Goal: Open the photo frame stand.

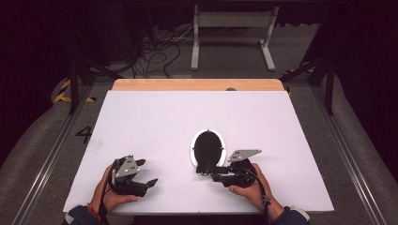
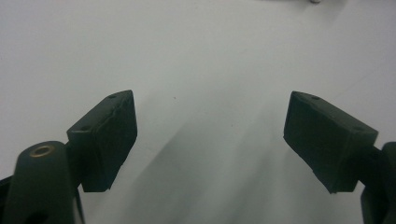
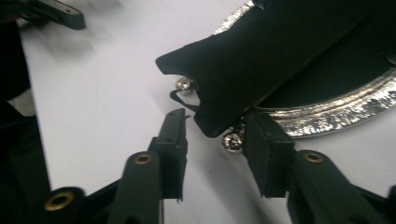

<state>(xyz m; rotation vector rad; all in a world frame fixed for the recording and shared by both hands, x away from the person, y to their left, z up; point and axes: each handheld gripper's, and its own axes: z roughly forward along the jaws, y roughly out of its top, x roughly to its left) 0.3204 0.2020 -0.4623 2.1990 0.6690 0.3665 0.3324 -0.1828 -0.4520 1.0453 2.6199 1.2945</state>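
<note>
Found the oval frame [image 1: 207, 149] lying flat just right of centre in the lower half of the high view, on the white table [image 1: 155, 117]. Saw the right gripper [image 3: 217, 135] at its lower edge, unclenched, astride the corner of the black back flap [image 3: 261, 60], with pads not yet pressing. Saw the left gripper [image 1: 146, 172] at lower left, spread wide and empty over bare table.

Judged the step as taking hold of the flap. Needed to slide in deeper and meet the flap's broad face rather than its tip. Needed to keep clear of the small screw [image 3: 232, 141] and the silver rim [image 3: 327, 116], close squarely, then lift slowly without dragging the frame.
</note>
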